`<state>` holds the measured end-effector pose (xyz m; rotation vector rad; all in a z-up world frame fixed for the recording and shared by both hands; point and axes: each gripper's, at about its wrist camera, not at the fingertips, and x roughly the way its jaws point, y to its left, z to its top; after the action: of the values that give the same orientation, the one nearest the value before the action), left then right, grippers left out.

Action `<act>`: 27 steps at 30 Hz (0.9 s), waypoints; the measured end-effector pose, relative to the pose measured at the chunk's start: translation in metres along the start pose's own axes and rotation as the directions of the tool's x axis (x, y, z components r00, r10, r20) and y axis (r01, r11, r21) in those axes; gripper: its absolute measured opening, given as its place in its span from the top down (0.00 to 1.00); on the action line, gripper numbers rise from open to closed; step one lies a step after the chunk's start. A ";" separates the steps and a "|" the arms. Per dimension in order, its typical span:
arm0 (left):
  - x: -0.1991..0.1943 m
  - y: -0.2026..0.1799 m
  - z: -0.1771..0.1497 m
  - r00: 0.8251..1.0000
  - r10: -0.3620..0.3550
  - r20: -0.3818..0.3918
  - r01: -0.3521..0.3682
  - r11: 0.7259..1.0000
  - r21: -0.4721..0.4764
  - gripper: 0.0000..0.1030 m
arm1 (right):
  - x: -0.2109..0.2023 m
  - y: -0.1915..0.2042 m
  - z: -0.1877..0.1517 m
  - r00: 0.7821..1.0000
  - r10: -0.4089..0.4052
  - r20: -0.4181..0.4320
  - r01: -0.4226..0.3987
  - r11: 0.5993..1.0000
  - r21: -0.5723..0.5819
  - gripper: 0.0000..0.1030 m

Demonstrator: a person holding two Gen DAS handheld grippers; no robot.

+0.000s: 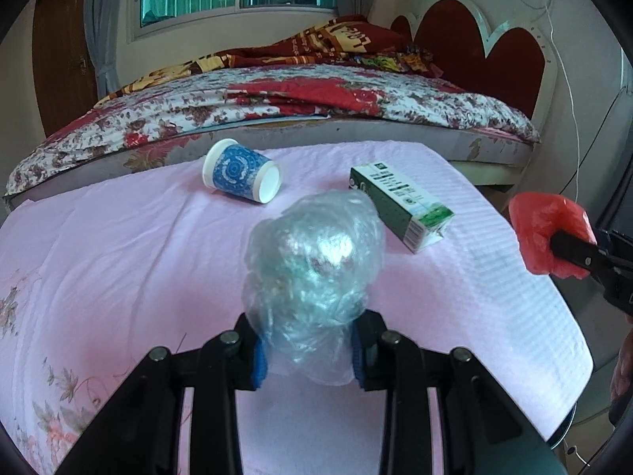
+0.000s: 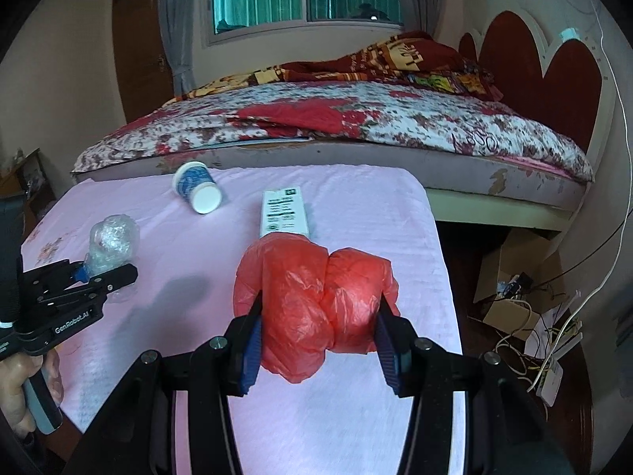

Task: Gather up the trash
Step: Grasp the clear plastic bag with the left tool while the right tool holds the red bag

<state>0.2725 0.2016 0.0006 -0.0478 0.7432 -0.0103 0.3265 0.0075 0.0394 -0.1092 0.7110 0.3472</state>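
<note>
My left gripper (image 1: 306, 350) is shut on a crumpled clear plastic bag (image 1: 316, 261), held above the pink cloth (image 1: 118, 257); the same bag (image 2: 112, 243) and left gripper (image 2: 93, 273) show at the left of the right wrist view. My right gripper (image 2: 320, 330) is shut on a crumpled red plastic bag (image 2: 312, 308), which also shows at the right edge of the left wrist view (image 1: 542, 233). A blue-and-white paper cup (image 1: 241, 176) lies on its side on the cloth. A green-and-white carton (image 1: 399, 206) lies flat beside it.
The pink cloth covers a table (image 2: 356, 206) that stands against a bed with a floral quilt (image 2: 356, 118). Cardboard boxes and tangled cables (image 2: 526, 297) lie on the floor to the right. A hand (image 2: 16, 392) holds the left gripper's handle.
</note>
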 end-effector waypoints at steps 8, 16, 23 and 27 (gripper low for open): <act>-0.043 -0.013 -0.014 0.998 -0.029 0.053 0.028 1.000 0.011 0.67 | -0.050 0.009 -0.020 0.999 0.029 0.037 -0.028 0.999 -0.025 0.50; -0.082 -0.044 -0.029 0.992 -0.089 0.088 0.086 0.996 0.036 0.67 | -0.099 0.003 -0.049 0.997 0.031 0.073 -0.029 0.999 -0.025 0.50; -0.102 -0.084 -0.044 0.985 -0.140 0.098 0.131 0.987 0.093 0.67 | -0.141 -0.026 -0.079 0.995 0.004 0.100 -0.003 1.000 -0.005 0.50; -0.108 -0.106 -0.054 0.981 -0.168 0.099 0.156 0.981 0.113 0.67 | -0.161 -0.051 -0.101 0.994 -0.023 0.109 0.022 1.000 0.015 0.50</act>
<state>0.1575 0.0968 0.0388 -0.0086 0.6282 -0.2009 0.1688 -0.1061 0.0678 -0.0842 0.6037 0.3241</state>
